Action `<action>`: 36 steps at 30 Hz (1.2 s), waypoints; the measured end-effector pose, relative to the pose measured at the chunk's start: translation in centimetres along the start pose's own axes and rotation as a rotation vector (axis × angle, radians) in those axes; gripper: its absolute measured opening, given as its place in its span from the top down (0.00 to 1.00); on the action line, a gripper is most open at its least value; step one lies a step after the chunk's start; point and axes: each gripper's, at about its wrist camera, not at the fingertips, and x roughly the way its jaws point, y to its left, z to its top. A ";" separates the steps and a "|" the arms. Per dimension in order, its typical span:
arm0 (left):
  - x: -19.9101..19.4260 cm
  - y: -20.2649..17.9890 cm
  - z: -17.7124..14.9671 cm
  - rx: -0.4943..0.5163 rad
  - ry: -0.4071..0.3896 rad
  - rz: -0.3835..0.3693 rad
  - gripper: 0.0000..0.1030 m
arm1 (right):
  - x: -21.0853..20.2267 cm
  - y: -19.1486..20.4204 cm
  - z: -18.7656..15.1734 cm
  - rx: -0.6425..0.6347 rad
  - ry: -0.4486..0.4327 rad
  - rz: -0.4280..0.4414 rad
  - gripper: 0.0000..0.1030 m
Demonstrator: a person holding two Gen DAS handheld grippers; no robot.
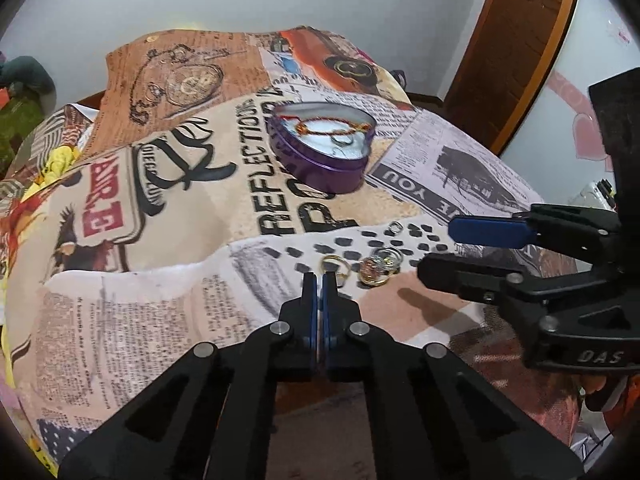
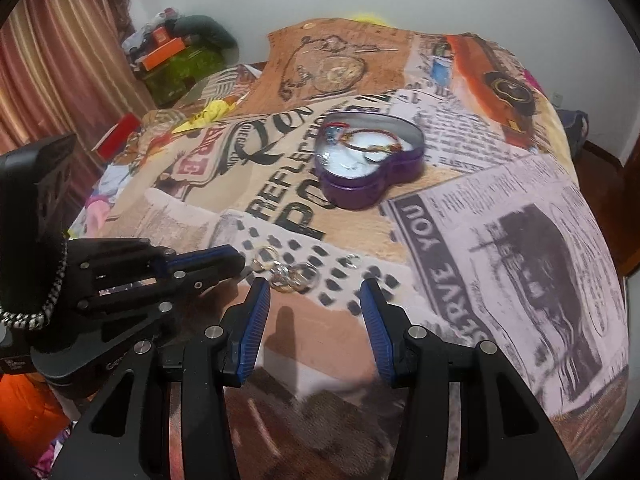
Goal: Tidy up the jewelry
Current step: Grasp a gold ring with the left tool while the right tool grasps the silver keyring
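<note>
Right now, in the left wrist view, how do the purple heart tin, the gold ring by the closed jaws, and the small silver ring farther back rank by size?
1. Purple heart tin, clearly largest.
2. Gold ring.
3. Small silver ring, though it lies farther from the camera, so the two rings may really be alike.

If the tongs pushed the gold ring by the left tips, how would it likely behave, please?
The gold ring looks thin and rigid, so it probably won't bend. Lying on soft printed cloth, it would likely drag or snag rather than roll. It seems small and smooth, so it may slip from the pads.
</note>
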 end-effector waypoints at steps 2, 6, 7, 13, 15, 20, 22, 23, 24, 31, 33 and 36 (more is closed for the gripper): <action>-0.4 0.5 0.0 -0.009 -0.007 0.000 0.99 | 0.7 0.5 0.4 -0.016 0.012 -0.003 0.58; -0.7 1.1 -0.3 -0.004 -0.003 0.007 0.99 | 1.9 1.0 1.0 -0.032 0.042 0.002 0.58; -0.8 1.2 -0.4 0.000 0.002 0.007 0.99 | 2.3 1.1 1.1 -0.033 0.056 0.004 0.58; -0.8 1.5 -0.8 0.000 0.016 -0.006 0.98 | 3.4 1.0 1.6 -0.028 0.100 0.013 0.71; -0.8 1.5 -0.8 -0.001 0.019 -0.016 0.97 | 3.6 1.0 1.5 -0.024 0.108 0.019 0.73; -0.5 1.0 -0.4 0.002 0.030 -0.032 0.97 | 2.5 0.7 1.6 -0.010 0.061 0.019 0.73; -0.2 0.6 -0.2 0.005 0.036 -0.033 0.94 | 1.9 0.4 1.5 -0.007 0.036 0.005 0.73; -0.1 0.5 -0.1 0.006 0.037 -0.036 0.90 | 1.7 0.4 1.5 -0.008 0.030 0.001 0.73; 0.0 0.3 0.0 0.005 0.039 -0.043 0.87 | 1.3 0.2 1.3 -0.007 0.021 -0.002 0.73; 1.2 -0.7 0.9 0.011 0.053 -0.018 0.69 | 0.0 -0.9 0.8 0.000 -0.008 -0.021 0.73; 1.7 -0.8 1.0 0.020 0.054 0.001 0.69 | -0.2 -1.3 0.6 0.013 -0.013 -0.013 0.73; 2.3 -1.2 1.2 0.037 0.055 0.017 0.69 | -0.3 -1.8 0.5 0.025 -0.020 -0.006 0.73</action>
